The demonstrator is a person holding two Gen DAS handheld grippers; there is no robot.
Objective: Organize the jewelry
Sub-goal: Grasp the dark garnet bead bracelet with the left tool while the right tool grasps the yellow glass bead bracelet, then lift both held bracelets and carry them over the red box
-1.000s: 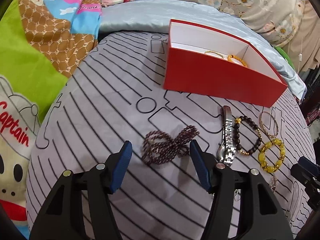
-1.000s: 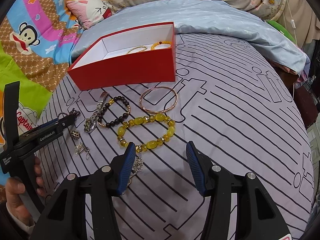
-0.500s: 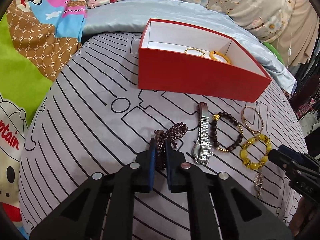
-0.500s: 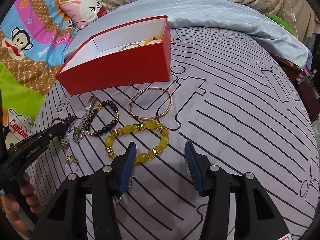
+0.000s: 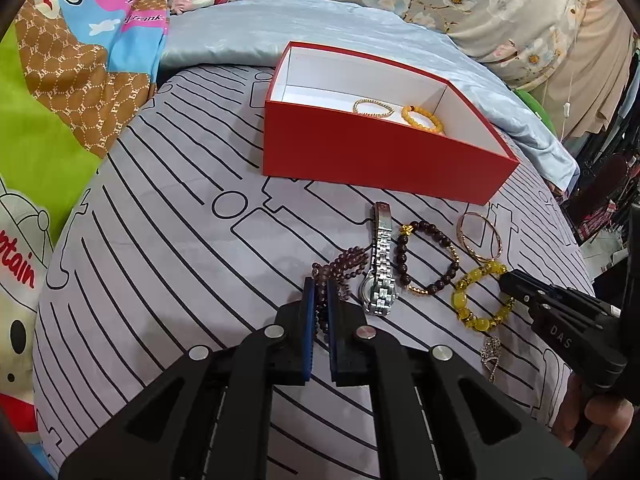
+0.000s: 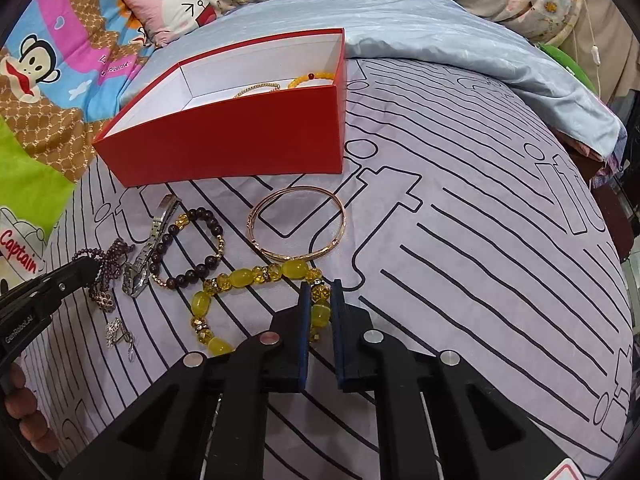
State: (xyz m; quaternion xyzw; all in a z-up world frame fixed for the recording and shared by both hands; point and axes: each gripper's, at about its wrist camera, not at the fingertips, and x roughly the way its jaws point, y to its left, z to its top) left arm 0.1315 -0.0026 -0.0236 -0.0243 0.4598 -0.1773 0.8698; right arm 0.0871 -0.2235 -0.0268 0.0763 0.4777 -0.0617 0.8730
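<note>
**Two simultaneous grasps before transfer to the box**

The bed [image 5: 168, 240], under a grey line-printed sheet, carries an open red box [image 5: 380, 160] already holding a gold chain bracelet [image 5: 373, 108] and an orange bead bracelet [image 5: 423, 118]. In front of the box lie a rose-gold bangle [image 6: 297, 227], a dark bead bracelet [image 6: 192, 248] and a silver watch [image 5: 381, 264]. The left tongs [image 5: 320, 292] are clamped on the purple bead strand [image 5: 340, 264]; the right tongs [image 6: 320, 292] are clamped on one side of the yellow bead bracelet [image 6: 248, 280]. Judged advice: lift each piece straight up until its hanging part clears neighbouring jewelry, then carry it over the box wall before releasing.
</note>
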